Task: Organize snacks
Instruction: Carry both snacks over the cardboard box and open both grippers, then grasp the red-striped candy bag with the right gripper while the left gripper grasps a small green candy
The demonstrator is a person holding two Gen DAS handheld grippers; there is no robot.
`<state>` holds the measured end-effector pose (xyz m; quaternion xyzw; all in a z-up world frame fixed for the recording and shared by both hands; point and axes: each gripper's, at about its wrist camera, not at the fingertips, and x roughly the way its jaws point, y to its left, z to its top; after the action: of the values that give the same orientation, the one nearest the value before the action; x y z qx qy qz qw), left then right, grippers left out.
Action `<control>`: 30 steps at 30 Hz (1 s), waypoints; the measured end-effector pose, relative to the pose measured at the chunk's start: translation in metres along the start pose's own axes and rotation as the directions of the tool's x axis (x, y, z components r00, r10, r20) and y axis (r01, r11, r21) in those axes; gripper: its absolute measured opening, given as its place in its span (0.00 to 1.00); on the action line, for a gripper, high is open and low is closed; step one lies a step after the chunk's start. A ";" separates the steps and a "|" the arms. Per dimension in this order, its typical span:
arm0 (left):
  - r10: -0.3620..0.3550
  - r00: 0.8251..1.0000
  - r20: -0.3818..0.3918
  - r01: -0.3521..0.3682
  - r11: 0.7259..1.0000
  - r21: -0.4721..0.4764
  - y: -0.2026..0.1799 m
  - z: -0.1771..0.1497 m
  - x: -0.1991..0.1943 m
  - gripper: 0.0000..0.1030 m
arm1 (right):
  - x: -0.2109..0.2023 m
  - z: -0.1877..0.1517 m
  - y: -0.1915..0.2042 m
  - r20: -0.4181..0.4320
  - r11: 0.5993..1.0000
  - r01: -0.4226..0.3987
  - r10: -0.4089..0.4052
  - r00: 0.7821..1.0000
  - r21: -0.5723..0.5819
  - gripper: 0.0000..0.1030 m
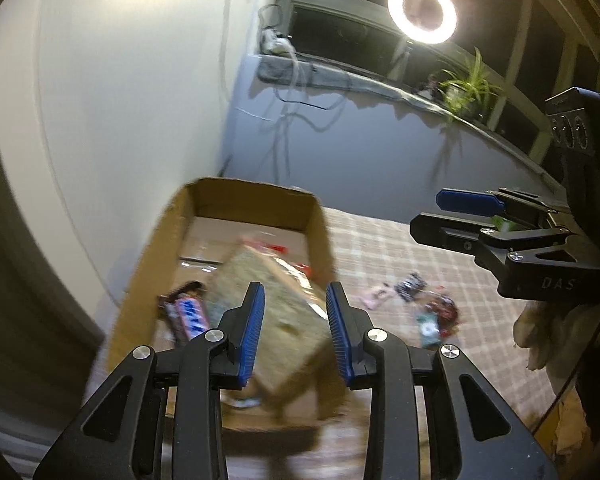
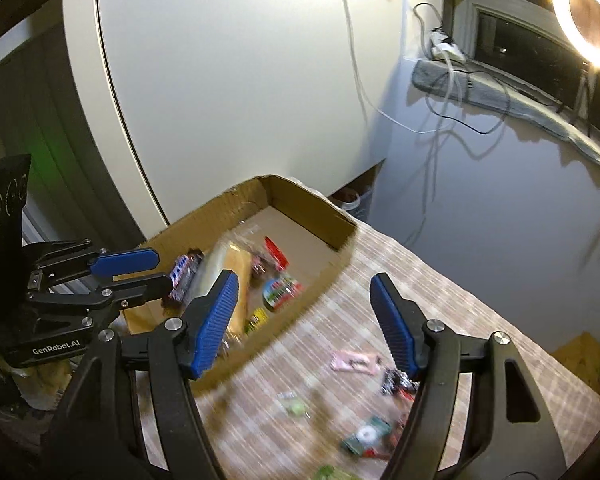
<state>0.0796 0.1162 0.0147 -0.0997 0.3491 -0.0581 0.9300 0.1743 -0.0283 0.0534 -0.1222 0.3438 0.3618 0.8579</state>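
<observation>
The cardboard box (image 2: 308, 208) sits on the checked counter (image 2: 440, 300), against the white wall. Inside lie a large pale packet (image 1: 268, 304), a chocolate bar (image 1: 188, 316) at its left and small bright wrappers (image 2: 280, 292). More snacks are scattered on the counter to the right of the box: a pink packet (image 2: 354, 362), a dark one (image 1: 410, 285) and a green one (image 2: 366, 438). The left hand-held gripper (image 1: 295, 328) hangs over the box, jaws partly apart with nothing between the pads. The right hand-held gripper (image 2: 304, 324) hangs above the box's near edge, jaws wide and empty.
</observation>
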 end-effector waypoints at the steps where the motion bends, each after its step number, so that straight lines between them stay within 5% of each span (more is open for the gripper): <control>1: -0.012 1.000 -0.004 0.012 1.000 0.010 -0.007 -0.002 0.000 0.30 | -0.003 -0.004 -0.003 0.000 1.000 0.007 -0.007 1.000 0.002 0.74; 4: -0.045 0.999 -0.021 0.046 0.998 0.036 -0.026 -0.009 0.004 0.30 | -0.014 -0.019 -0.016 -0.016 0.999 0.031 -0.031 0.999 0.016 0.83; 15: -0.118 0.981 -0.152 0.132 0.988 0.085 -0.085 -0.039 0.048 0.30 | -0.025 -0.088 -0.079 -0.141 0.985 0.103 -0.083 0.987 0.141 0.83; 30: 0.016 0.971 -0.237 0.019 0.990 0.142 -0.095 -0.056 0.094 0.30 | 0.010 -0.119 -0.102 -0.198 0.969 0.008 0.042 0.979 0.249 0.70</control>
<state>0.1094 -0.0015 -0.0657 -0.0250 0.4526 -0.0953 0.8863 0.1914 -0.1502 -0.0448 -0.0470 0.4726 0.3091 0.8239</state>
